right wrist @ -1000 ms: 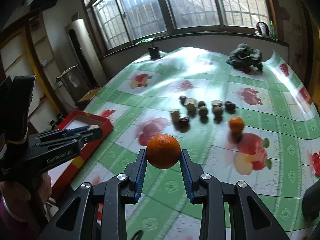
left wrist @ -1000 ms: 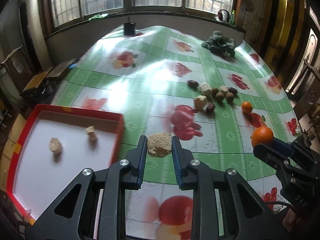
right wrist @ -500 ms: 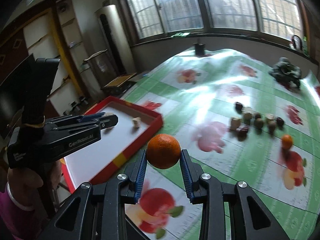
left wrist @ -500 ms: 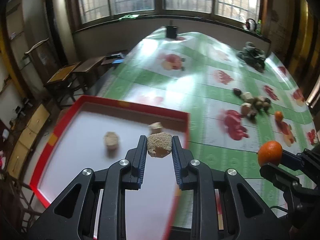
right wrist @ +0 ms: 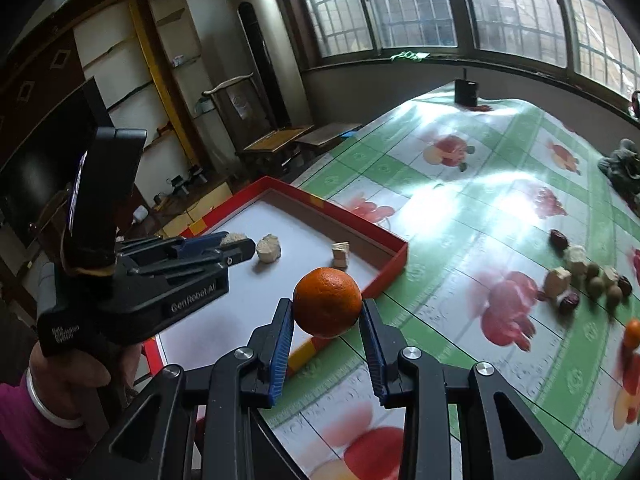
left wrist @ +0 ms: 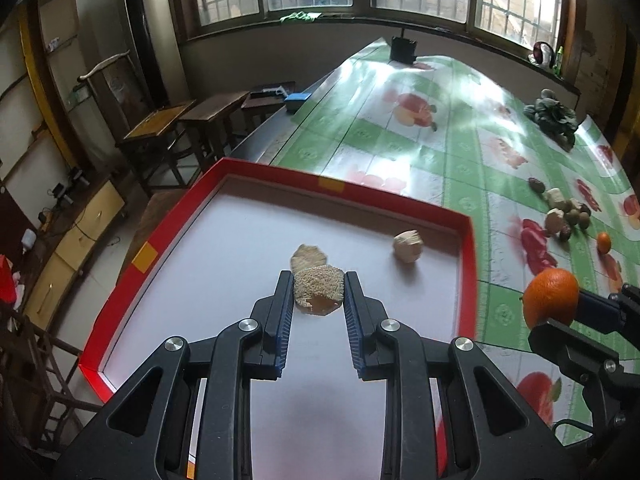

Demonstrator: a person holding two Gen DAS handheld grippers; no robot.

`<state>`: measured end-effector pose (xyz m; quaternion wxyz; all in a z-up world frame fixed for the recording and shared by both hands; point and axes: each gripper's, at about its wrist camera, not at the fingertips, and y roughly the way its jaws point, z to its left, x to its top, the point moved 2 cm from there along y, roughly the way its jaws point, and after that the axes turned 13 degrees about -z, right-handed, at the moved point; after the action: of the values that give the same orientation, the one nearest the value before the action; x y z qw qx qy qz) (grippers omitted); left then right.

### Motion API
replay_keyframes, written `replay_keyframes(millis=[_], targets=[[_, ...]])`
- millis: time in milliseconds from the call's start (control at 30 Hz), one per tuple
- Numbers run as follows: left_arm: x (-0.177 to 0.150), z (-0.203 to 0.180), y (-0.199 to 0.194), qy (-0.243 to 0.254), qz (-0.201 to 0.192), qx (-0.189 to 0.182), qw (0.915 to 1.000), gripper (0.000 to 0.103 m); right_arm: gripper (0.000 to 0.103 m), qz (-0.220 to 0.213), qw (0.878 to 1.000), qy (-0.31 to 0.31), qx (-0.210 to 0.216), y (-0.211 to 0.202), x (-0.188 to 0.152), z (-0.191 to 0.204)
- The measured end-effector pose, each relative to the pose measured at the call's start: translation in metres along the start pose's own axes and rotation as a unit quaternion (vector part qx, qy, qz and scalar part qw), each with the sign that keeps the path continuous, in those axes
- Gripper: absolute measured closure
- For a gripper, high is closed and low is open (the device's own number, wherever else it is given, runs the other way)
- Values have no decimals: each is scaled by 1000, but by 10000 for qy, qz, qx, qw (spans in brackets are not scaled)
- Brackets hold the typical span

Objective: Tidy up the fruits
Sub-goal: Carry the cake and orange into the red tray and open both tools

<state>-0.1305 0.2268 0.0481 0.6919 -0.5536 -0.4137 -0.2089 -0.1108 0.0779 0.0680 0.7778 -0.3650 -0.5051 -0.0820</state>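
Observation:
My left gripper [left wrist: 318,294] is shut on a sesame-coated brown piece [left wrist: 319,293] and holds it above the white floor of the red tray [left wrist: 467,272]. Two pale pieces [left wrist: 407,246] lie in the tray; one [left wrist: 308,257] sits just beyond my fingertips. My right gripper [right wrist: 326,322] is shut on an orange [right wrist: 327,302] and hovers over the tablecloth just right of the tray's [right wrist: 384,276] near corner. The orange also shows in the left wrist view [left wrist: 551,298]. The left gripper shows in the right wrist view [right wrist: 236,245].
A cluster of small brown and pale fruits [right wrist: 582,276] and a small orange [left wrist: 604,241] lie on the green fruit-print tablecloth [right wrist: 460,208] to the right. A grey-green bundle [left wrist: 554,118] sits far right. Wooden benches [left wrist: 208,112] stand past the table's left edge.
Both grippers have moved left with their loads. The left gripper has moved from the tablecloth to above the tray. The right gripper now hovers close to the tray's corner.

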Motion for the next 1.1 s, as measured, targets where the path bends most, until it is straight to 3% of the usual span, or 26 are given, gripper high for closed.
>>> replay_keyframes(millis=[600, 933, 1100], targets=[[-9, 18, 33, -235, 600, -266, 9976, 79, 70, 667, 9970, -331, 229, 84, 3, 17], [-11, 23, 43, -323, 792, -156, 9962, 79, 70, 951, 9937, -577, 102, 104, -4, 21], [-12, 27, 49, -371, 917, -40, 9951, 71, 70, 1111, 9924, -506, 164, 112, -9, 20]])
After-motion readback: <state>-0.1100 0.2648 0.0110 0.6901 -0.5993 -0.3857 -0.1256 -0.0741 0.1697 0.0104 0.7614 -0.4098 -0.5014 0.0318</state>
